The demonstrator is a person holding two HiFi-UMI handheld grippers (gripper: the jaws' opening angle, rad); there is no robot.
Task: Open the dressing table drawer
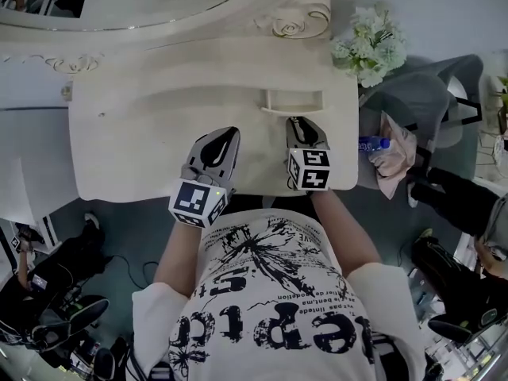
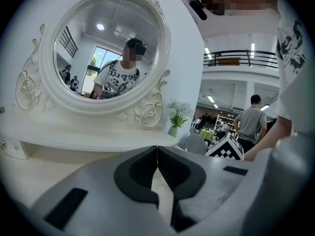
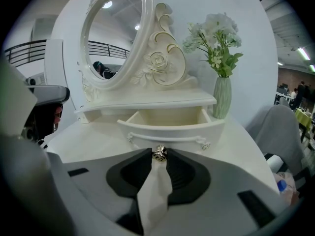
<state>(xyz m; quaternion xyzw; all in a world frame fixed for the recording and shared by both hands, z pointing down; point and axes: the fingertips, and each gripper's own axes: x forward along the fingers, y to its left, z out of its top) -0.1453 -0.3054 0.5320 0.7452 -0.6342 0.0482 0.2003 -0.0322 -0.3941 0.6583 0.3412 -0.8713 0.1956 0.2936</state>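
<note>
The small cream drawer (image 3: 170, 127) under the mirror shelf of the white dressing table (image 1: 119, 133) stands pulled out, and I see its empty inside. My right gripper (image 3: 159, 155) is shut on the drawer's silver knob (image 3: 159, 153), which sits between the jaw tips. In the head view the right gripper (image 1: 298, 123) points at the drawer (image 1: 292, 100) just ahead of it. My left gripper (image 1: 231, 133) hovers over the tabletop to the left of the drawer. Its jaws (image 2: 157, 151) meet at the tips with nothing between them.
An oval mirror (image 2: 110, 48) in a carved frame rises behind the shelf. A vase of white flowers (image 3: 221, 95) stands at the table's right back corner. To the right of the table are a grey chair (image 1: 417, 98) and a bottle (image 1: 373, 143). People stand in the hall beyond.
</note>
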